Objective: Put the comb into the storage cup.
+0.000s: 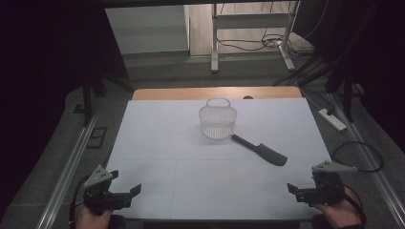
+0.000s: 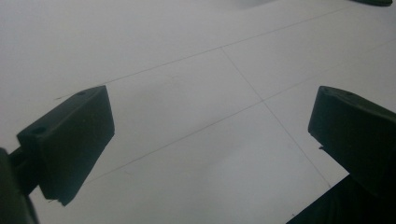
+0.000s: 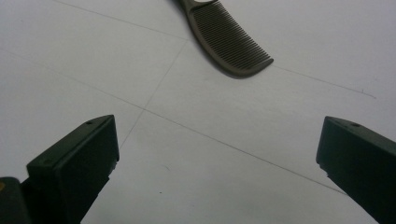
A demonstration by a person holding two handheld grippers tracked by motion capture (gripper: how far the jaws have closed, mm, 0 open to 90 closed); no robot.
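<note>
Left tool (image 1: 125, 192) parked at the near left corner of the bench (image 1: 157, 143), jaws spread wide, nothing between them but bare white sheet. Further in, at the middle of the bench toward the far edge, a small white basket (image 1: 218, 119) standing upright with its handle raised. Just beside its right side, the handle end of a dark comb (image 1: 260, 149), lying flat and slanting toward the near right, touching the basket's base or close to it. Right tool (image 1: 297, 191) at the near right corner, jaws likewise fully apart and empty, comb teeth (image 3: 229, 39) ahead of them in the right gripper view.

Probably the opening step: no grasp begun, comb not yet in the basket. Next move likely a reach by the right tool toward the comb, calling for a low, flat pinch across its thin body.

Bench top white with faint grid lines, a wooden strip along the far edge. Dim room beyond: grey floor, metal frame legs, loose cables, a power strip (image 1: 332, 119) at right.
</note>
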